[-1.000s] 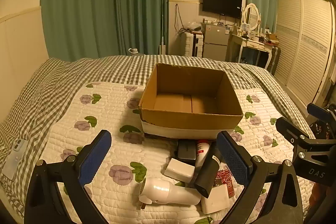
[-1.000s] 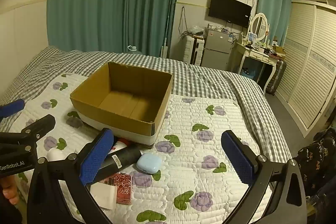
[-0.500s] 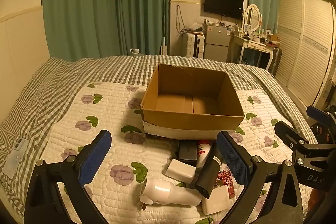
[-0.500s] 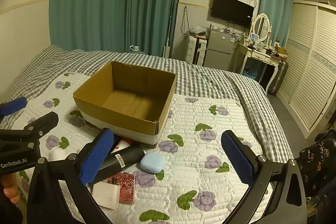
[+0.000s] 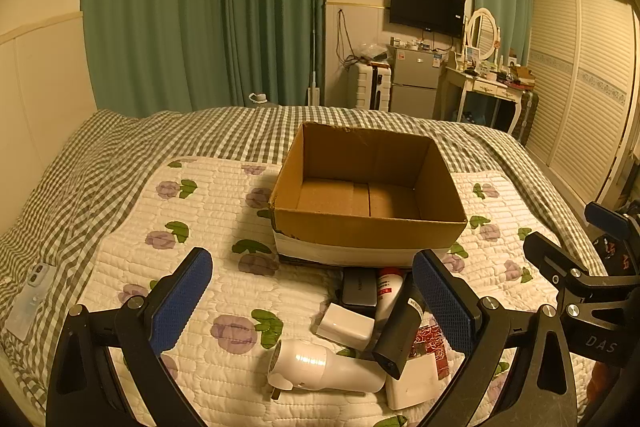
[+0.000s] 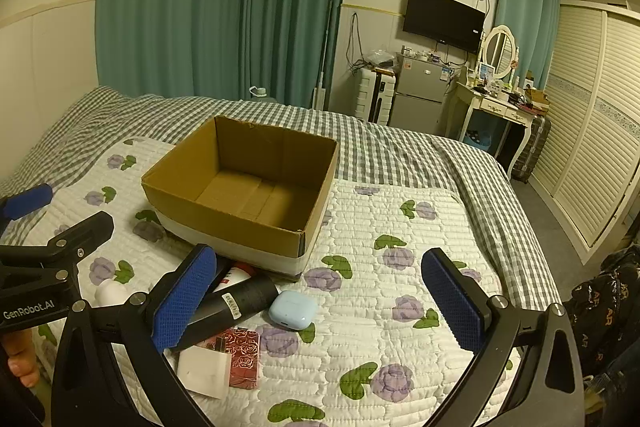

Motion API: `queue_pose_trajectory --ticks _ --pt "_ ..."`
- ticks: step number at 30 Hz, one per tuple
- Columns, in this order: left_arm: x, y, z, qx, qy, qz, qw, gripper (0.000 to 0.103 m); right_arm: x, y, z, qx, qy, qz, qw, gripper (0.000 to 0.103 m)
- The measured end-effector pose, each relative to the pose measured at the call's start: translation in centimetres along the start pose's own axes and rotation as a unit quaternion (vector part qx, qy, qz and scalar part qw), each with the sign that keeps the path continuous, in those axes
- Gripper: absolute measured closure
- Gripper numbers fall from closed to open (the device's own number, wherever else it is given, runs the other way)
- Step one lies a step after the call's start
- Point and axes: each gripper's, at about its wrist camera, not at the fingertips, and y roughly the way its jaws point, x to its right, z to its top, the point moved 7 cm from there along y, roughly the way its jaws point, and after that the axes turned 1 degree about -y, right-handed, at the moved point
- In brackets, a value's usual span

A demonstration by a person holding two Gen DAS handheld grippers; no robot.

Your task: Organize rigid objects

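Note:
An empty brown cardboard box (image 5: 368,227) (image 6: 224,211) sits on the floral quilt. In front of it lies a pile: a white hair-dryer-like device (image 5: 324,367), a black cylinder (image 5: 398,337) (image 6: 236,305), a red-capped white tube (image 5: 387,287), a dark flat case (image 5: 359,289), white boxes (image 5: 346,325), a red patterned card (image 6: 244,357) and a light blue earbud case (image 6: 291,309). My left gripper (image 5: 312,303) is open and empty above the pile. My right gripper (image 6: 320,301) is open and empty, over the blue case.
A phone in a clear case (image 5: 30,301) lies on the checked bedspread at far left. The bed edge drops off at right (image 6: 532,267). A fridge (image 6: 416,95), dressing table (image 6: 496,107) and wardrobe (image 6: 600,131) stand beyond the bed.
Both grippers have drifted slightly; the box and pile appear a little lower and closer in view. Both stay open and empty.

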Motion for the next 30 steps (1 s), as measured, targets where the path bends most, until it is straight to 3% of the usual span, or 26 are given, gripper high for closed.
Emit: queue_pose_trajectory --ticks 30 --pt "-0.03 -0.02 0.01 0.002 0.001 0.002 1.0 0.0 -0.26 0.02 -0.12 -0.001 -0.001 0.002 1.0 0.0"
